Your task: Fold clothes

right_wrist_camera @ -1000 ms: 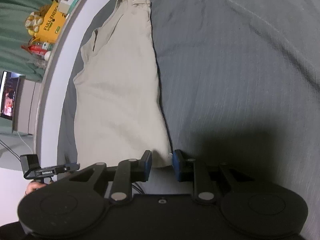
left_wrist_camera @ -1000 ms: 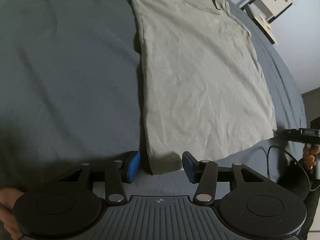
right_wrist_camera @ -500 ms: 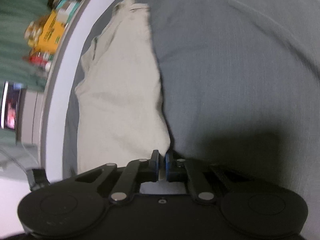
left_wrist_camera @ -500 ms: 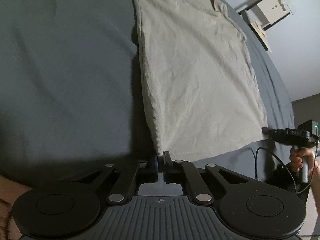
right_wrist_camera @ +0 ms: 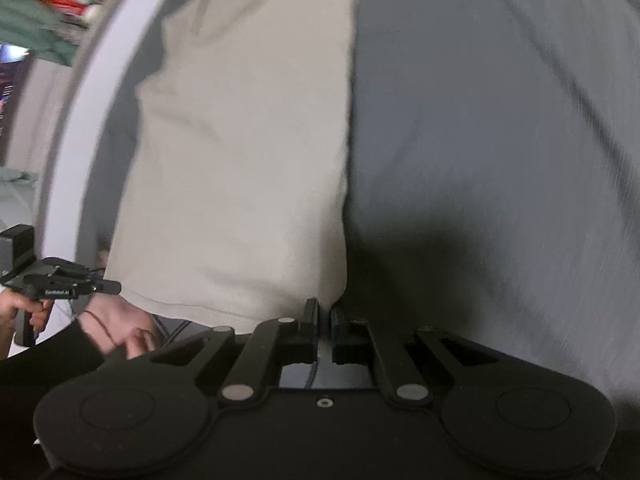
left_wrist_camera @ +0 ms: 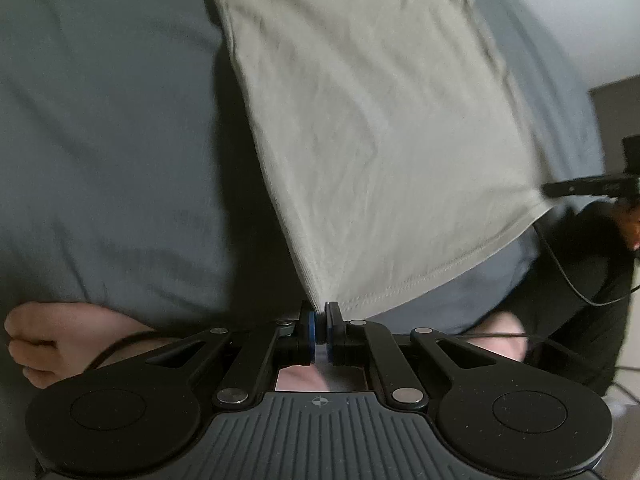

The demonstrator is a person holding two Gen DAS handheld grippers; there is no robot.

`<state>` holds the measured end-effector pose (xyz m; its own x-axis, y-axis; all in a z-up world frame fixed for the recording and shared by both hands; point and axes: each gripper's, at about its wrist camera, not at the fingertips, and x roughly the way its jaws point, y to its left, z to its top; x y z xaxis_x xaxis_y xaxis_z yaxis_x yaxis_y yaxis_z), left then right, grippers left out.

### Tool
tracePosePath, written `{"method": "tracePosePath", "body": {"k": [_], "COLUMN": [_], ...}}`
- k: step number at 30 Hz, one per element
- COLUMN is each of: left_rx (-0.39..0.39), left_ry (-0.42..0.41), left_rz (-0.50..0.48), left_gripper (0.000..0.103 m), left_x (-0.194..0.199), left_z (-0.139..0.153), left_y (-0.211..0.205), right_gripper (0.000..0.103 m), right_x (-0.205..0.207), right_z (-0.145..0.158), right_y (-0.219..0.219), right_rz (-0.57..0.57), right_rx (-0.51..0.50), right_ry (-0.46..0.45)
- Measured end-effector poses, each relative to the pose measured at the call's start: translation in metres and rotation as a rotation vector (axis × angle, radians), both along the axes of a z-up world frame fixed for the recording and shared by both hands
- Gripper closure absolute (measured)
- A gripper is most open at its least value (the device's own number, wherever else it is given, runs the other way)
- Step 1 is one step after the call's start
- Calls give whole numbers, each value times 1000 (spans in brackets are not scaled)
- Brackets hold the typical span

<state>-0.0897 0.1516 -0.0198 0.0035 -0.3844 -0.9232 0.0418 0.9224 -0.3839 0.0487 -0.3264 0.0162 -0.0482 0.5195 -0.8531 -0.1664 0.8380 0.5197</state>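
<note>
While the beige shirt (left_wrist_camera: pixel 380 128) lies spread on a grey bedsheet (left_wrist_camera: pixel 104 128), each gripper pinches a hem corner.

Room: bare sheet stretches wide on the shirt's outer sides.
Left gripper (left_wrist_camera: pixel 319 320): jaws closed on the hem's left corner, fabric pulled taut.
Right gripper (right_wrist_camera: pixel 324 312): jaws closed on the hem's right corner.
Shirt axis: lengthwise away from both grippers, hem nearest.

No legible text — only blur.
</note>
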Motion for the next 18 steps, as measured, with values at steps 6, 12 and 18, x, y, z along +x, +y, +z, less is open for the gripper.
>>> {"method": "tracePosePath", "body": {"k": [6, 12, 18], "left_rx": [11, -69, -164], "left_ry": [87, 89, -112], "left_rz": [64, 217, 295], "left_gripper": [97, 92, 92], "left_x": [3, -16, -10], "left_z": [-11, 16, 99], "left_y": [7, 50, 80], "right_gripper": [74, 60, 60], "right_x": [-6, -29, -47], "right_z": [-14, 29, 123], "right_y": [-2, -19, -28], "right_rz": [-49, -19, 30], "right_rx": [-30, -55, 132], "right_ry": [45, -14, -102]}}
